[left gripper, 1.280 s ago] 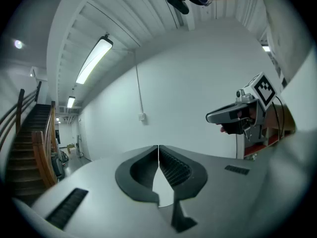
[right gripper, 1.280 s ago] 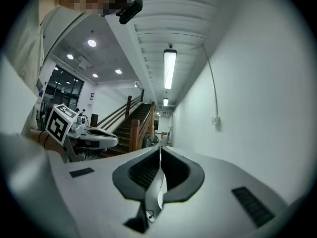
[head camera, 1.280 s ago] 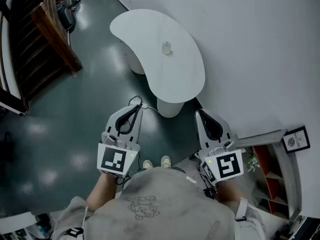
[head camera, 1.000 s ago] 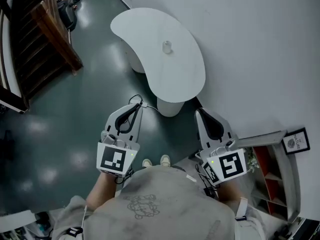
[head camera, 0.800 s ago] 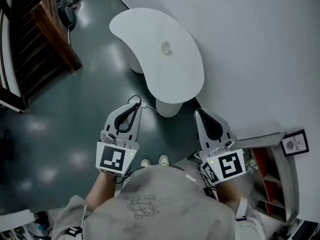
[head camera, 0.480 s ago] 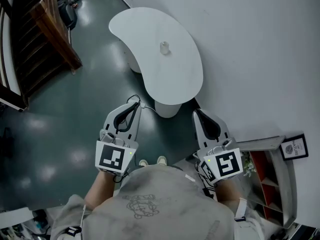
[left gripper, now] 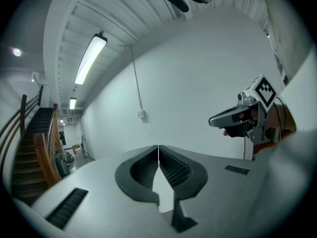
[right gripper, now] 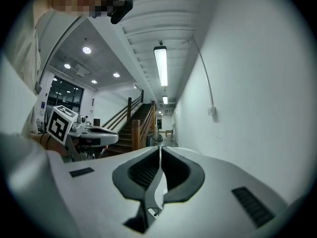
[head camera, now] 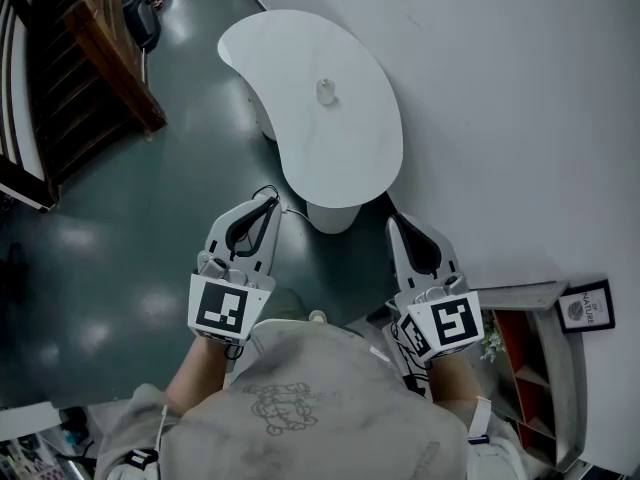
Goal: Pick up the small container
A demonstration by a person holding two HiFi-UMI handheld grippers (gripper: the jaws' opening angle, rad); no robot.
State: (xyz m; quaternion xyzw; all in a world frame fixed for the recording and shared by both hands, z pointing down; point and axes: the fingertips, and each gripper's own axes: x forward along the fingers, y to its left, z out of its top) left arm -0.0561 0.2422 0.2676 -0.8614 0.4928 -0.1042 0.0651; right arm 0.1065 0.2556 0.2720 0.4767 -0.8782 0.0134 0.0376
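We are at the approach step, judging by the gap. The curved white table [head camera: 350,163] stands ahead of us against the wall, and on its top, near the middle, sits the small container [head camera: 325,92], upright and alone. Our left gripper [head camera: 267,200] and right gripper [head camera: 394,222] point forward, well short of it, each with jaws pressed together on nothing. Next we must get closer and spread one pair around it. The framed sign [head camera: 586,306] at our right has print too small to read.
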